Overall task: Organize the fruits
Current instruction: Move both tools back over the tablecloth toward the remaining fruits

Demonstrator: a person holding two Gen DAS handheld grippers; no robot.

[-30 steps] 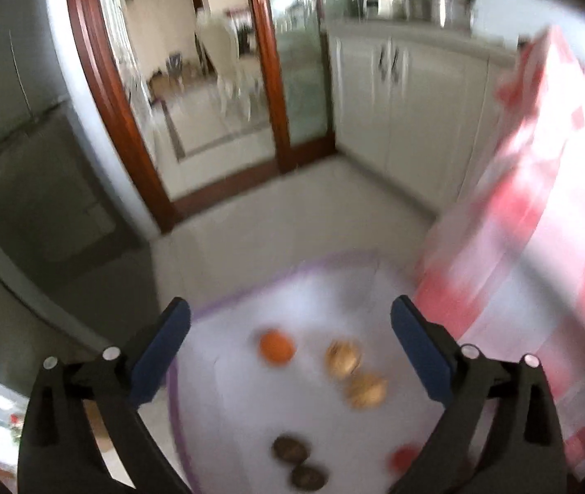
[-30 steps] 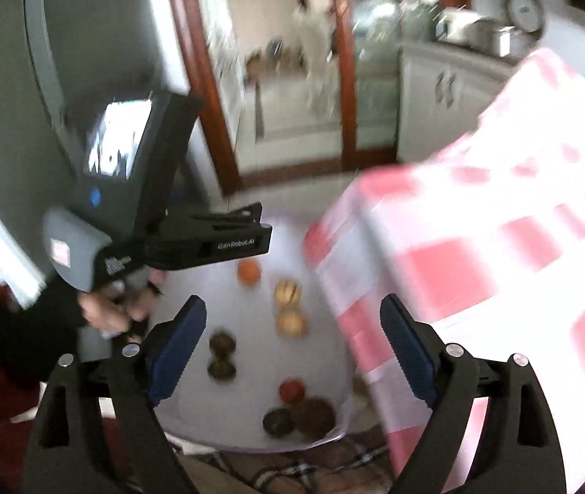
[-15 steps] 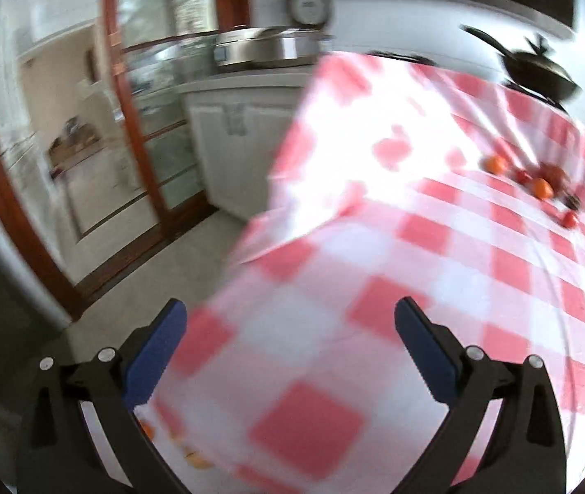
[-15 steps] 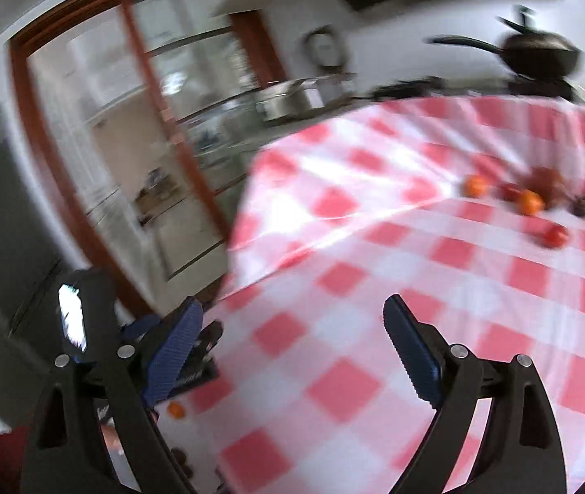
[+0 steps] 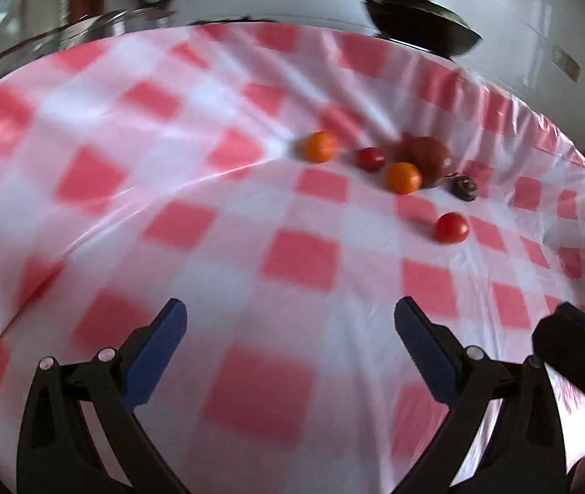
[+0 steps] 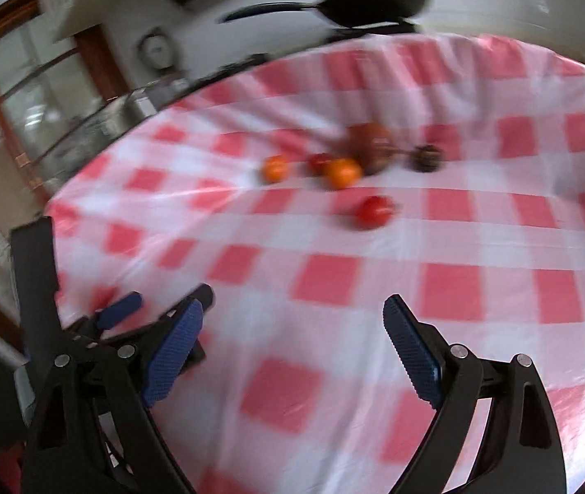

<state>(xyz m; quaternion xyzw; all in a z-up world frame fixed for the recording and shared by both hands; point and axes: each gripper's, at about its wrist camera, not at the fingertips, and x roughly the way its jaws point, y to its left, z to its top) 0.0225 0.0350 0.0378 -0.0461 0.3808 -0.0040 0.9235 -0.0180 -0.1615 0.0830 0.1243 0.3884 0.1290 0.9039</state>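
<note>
Fruits [image 5: 402, 178] sit in a loose cluster toward the far edge of the checked tablecloth [image 5: 251, 247], blurred in both views: two orange ones, two small red ones, a dark wrinkled one [image 5: 464, 187], and a larger brownish-red one [image 5: 426, 154] partly hidden behind them. Left gripper [image 5: 290, 335] hovers near the near edge, jaws wide apart, holding nothing. Right gripper [image 6: 292, 339] likewise spread and empty. A pan [image 5: 420, 20] shows beyond the table, smeared.
</note>
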